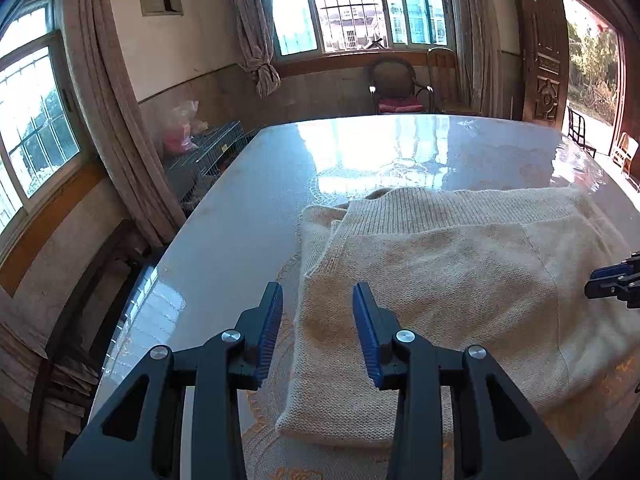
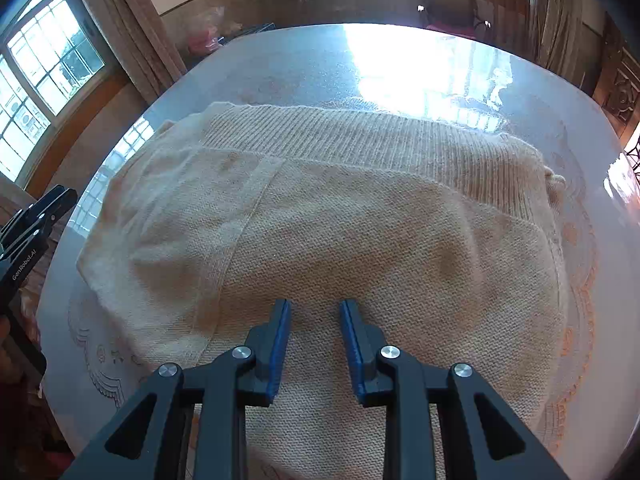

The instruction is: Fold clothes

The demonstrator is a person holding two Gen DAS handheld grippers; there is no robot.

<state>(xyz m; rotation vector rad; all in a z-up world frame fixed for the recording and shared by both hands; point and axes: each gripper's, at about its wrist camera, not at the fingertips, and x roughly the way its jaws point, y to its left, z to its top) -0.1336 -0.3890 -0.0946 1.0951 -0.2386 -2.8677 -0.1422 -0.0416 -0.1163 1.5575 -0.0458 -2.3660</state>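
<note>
The left gripper hangs with its blue-padded fingers spread and empty, poised above the near left corner of the cream knitted sweater, and the right gripper is likewise parted with nothing between its pads, hovering over the near middle of the same garment. Whether either touches the knit cannot be told. The sweater lies on the glossy table, already folded into a rough rectangle: a ribbed band runs along its far edge, a layer is doubled over on the left side, and a seam line crosses the upper surface. The table carries an orange lace-patterned cover under its shiny top, and sunlight from the windows glares off the far half. Judging by the layout, the next fold would bring one edge across to the other. To do that well, each gripper should bite through all the layers at a corner of the same edge, lift together and level so the thick knit does not sag or slide apart, then lay it down flush with the opposite edge before letting go.
</note>
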